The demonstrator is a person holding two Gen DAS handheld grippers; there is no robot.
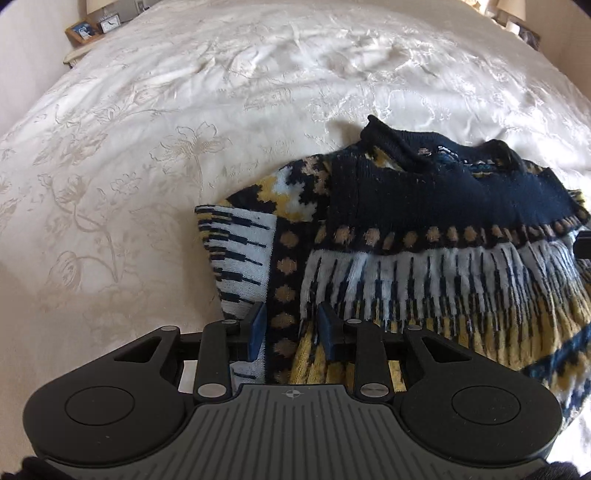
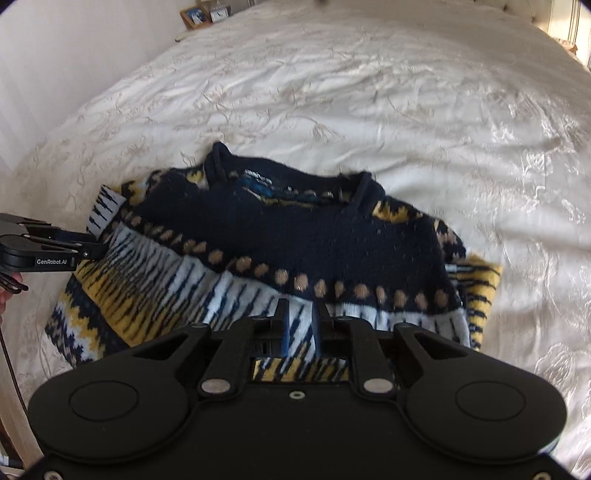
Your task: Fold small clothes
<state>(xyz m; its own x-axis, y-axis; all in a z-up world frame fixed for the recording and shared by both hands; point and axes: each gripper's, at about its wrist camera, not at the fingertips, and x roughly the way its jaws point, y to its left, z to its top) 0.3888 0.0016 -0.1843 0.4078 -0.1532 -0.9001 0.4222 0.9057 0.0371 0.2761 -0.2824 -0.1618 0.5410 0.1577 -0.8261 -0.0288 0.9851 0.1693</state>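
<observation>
A wide bed takes up nearly the whole view, covered by a cream bedspread with embroidered flowers and soft creases. Daylight gives the cloth a sheen toward its far right corner. Beyond the far left corner stands a pale bedside table carrying a wooden picture frame and a small clock. A plain pale wall runs along the left edge.
</observation>
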